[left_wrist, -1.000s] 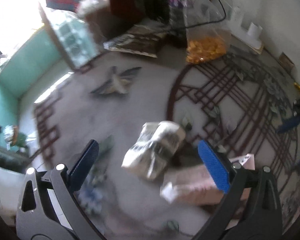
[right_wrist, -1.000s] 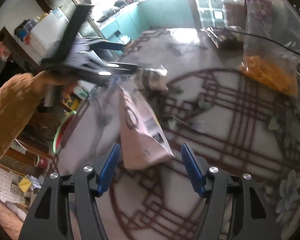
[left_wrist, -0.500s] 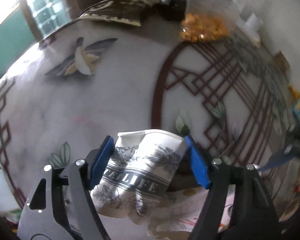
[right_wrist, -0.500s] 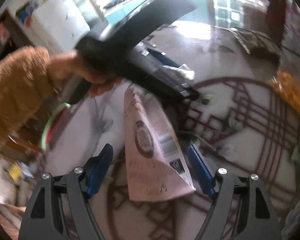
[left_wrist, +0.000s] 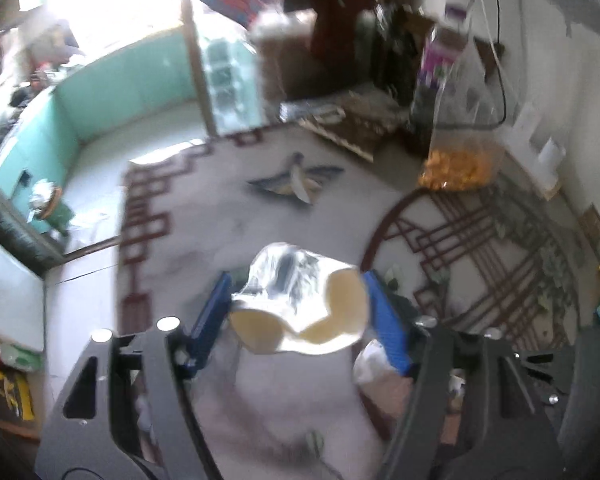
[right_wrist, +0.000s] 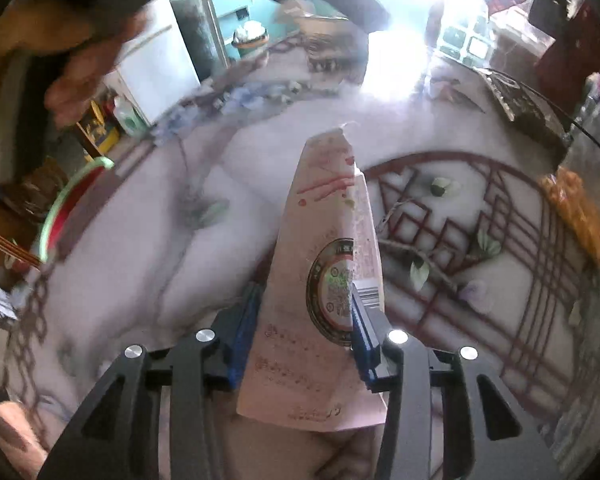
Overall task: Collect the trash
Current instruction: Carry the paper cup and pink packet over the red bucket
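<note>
Both pairs of jaws had just been closing, and each had a piece of trash between its blue pads; my left gripper [left_wrist: 298,316] clenched the crushed paper cup [left_wrist: 300,304], its squashed rim bulging toward the camera and its body seemingly lifted clear of the patterned tablecloth [left_wrist: 228,216]; my right gripper [right_wrist: 300,328] grasped the pink paper packet [right_wrist: 320,280] near its lower end, the torn tip pointing away over the cloth, and whether that tip touched the cloth I could not tell; so I judged the picking-up step done for these two pieces, with the carrying-off in hand; no bin showed plainly in either view, though a green-rimmed round thing [right_wrist: 72,200] sat beyond the table edge, and what it was I could not say; the next move, as I judged it, called for firm grips while I found where the trash goes, since the cup was light and springy and the packet thin enough to slip; the bag of orange snacks [left_wrist: 456,168] stood well apart by the far edge.
</note>
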A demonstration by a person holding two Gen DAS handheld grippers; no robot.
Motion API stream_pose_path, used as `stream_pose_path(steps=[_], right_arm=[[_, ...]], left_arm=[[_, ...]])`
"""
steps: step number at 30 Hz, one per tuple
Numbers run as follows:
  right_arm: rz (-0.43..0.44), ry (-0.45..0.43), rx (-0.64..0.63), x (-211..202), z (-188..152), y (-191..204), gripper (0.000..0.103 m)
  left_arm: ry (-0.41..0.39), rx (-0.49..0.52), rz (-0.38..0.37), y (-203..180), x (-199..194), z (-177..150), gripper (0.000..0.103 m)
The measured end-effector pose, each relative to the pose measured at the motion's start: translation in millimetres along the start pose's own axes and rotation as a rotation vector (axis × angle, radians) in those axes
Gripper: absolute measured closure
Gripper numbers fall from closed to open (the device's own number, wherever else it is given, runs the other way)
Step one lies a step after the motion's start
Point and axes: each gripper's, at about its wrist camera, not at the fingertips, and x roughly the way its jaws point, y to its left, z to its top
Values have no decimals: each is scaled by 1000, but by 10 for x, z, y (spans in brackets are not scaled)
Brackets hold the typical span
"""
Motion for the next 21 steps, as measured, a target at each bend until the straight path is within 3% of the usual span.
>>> stream_pose_path(steps=[5, 7, 13, 14, 16, 19, 21], right_arm=[[26, -113, 70, -612, -123, 198, 62], [31, -183, 100, -912, -184, 307, 62], [10, -325, 149, -1415, -227, 550, 62], [5, -332, 159, -1461, -250, 580, 62], [-9, -327, 175, -1500, -289, 591, 62], [-27, -301, 192, -1525, -399, 616, 62], [-37, -280, 204, -1483, -451, 642, 62]], left_arm=[[-54, -119, 56, 13, -747, -334, 40], [-75, -148, 74, -19, -1062, -509, 63], [-107, -225, 64, -88, -1579, -1070, 63], [-106, -238, 57, -85, -1586, -1154, 59], [-81, -282, 58, -11, -1579, -1409, 31], [-8, -358, 44, 143, -1467, -1776, 30], [23, -377, 95, 230, -1397, -1979, 30]])
